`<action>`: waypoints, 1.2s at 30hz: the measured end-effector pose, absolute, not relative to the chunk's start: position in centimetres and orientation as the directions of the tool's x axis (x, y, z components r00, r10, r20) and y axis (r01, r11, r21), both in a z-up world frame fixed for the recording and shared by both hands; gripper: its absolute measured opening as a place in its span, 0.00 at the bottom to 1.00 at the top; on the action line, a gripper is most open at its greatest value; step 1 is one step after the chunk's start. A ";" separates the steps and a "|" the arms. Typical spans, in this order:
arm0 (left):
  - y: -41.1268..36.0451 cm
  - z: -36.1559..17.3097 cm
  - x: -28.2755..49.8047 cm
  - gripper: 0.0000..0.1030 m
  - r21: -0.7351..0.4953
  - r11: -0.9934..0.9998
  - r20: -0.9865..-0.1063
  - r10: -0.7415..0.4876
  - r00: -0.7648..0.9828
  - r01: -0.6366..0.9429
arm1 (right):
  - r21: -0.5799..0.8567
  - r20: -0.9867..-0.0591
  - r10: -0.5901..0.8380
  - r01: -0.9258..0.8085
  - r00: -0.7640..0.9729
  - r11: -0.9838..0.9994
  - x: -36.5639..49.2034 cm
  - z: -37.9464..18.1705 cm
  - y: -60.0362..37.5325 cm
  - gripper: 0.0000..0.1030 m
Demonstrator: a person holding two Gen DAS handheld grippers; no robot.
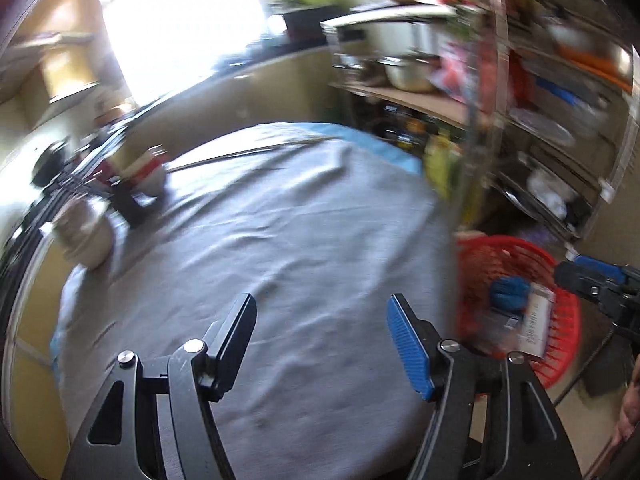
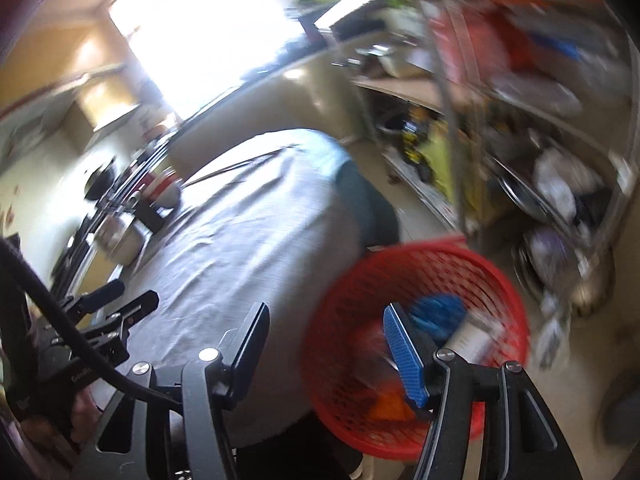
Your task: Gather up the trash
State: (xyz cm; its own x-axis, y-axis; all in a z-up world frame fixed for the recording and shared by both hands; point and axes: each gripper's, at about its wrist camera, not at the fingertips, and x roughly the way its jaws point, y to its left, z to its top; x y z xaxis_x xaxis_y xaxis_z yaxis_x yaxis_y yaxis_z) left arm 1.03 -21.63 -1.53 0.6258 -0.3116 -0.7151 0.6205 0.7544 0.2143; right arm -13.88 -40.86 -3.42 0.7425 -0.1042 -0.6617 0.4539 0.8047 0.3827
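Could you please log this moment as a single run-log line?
left hand-held gripper: open, empty | right hand-held gripper: open, empty | red plastic mesh basket: on floor beside table, holds trash | grey tablecloth: no trash visible

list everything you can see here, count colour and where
table cloth: 1, grey, over the round table
basket: 1, red mesh, on the floor right of the table
trash in basket: several blurred pieces, one blue, one white, one orange
bowl: 1, red and white, far left of table
jar: 1, pale, left edge of table
sticks: thin, count unclear, far side of table
shelves: metal, cluttered, right
window: 1, bright, back wall
left gripper: black, blue pad, open, empty
right gripper: same, open, empty, above basket
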 end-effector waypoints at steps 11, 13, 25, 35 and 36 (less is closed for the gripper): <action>-9.9 0.5 6.2 0.67 0.185 0.921 -0.672 -0.136 0.728 0.343 | 0.220 -0.601 -0.011 0.179 0.799 0.959 -4.0 1.4 -28.7 0.62; -8.4 0.8 6.6 0.67 0.182 0.935 -0.662 -0.112 0.741 0.304 | 0.185 -0.598 0.000 0.137 0.802 0.973 -2.5 1.7 -26.4 0.62; -2.0 1.1 8.9 0.67 0.147 0.971 -0.671 -0.044 0.740 0.191 | 0.156 -0.581 0.068 0.030 0.811 0.987 2.5 2.4 -20.5 0.62; 0.8 1.3 9.4 0.67 0.133 0.982 -0.678 -0.006 0.735 0.131 | 0.165 -0.599 0.119 -0.024 0.792 0.986 5.9 1.5 -17.9 0.62; 0.9 1.3 9.4 0.67 0.129 0.983 -0.679 -0.008 0.734 0.130 | 0.163 -0.600 0.123 -0.030 0.790 0.986 6.0 1.5 -17.6 0.62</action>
